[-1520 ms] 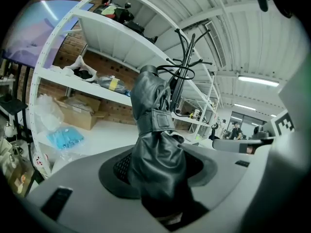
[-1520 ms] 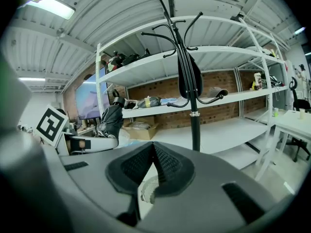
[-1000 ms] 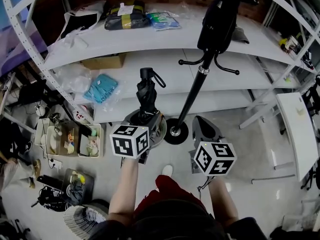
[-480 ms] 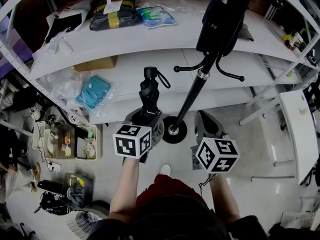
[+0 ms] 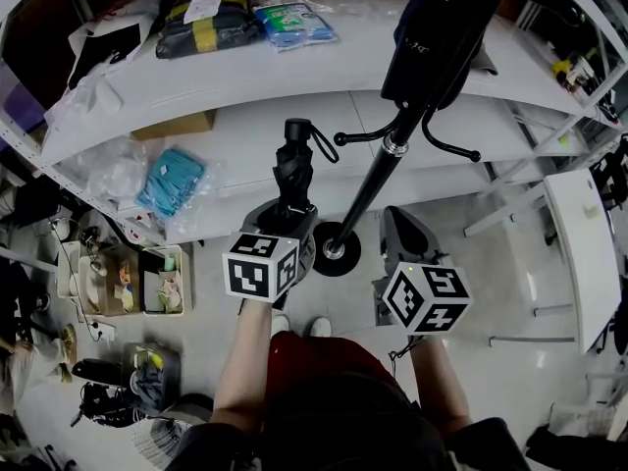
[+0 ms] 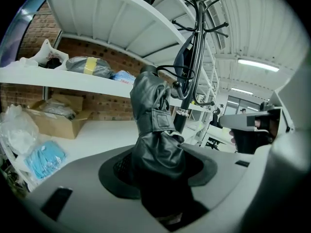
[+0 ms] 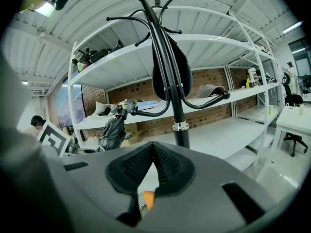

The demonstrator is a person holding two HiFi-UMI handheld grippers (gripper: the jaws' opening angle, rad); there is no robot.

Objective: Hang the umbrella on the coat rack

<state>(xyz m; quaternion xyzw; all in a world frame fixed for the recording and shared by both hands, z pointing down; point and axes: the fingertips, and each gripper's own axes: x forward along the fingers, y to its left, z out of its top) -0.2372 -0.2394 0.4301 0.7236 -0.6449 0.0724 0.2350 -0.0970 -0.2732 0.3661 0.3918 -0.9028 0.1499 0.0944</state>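
Note:
A folded black umbrella (image 5: 292, 177) stands upright in my left gripper (image 5: 289, 226), whose jaws are shut on its lower part. In the left gripper view the umbrella (image 6: 154, 123) fills the middle, clamped in the left gripper (image 6: 158, 178). Its wrist strap (image 5: 320, 151) loops out to the right, close to the end of a lower hook (image 5: 340, 138) of the black coat rack (image 5: 376, 186); whether they touch I cannot tell. A black garment (image 5: 437, 37) hangs high on the rack. My right gripper (image 5: 402, 238) is shut and holds nothing, right of the pole (image 7: 171, 81). The umbrella (image 7: 112, 127) shows at its left.
White curved shelves (image 5: 324, 67) behind the rack carry bags, blue packets (image 5: 172, 180) and a cardboard box (image 5: 175, 124). The rack's round base (image 5: 332, 249) sits on the floor between my grippers. Bins and clutter (image 5: 128, 283) lie at the left, a white table (image 5: 579, 243) at the right.
Both grippers have moved toward the coat rack. The umbrella's top and strap have come nearer to the end of the lower hook. The grip is unchanged.

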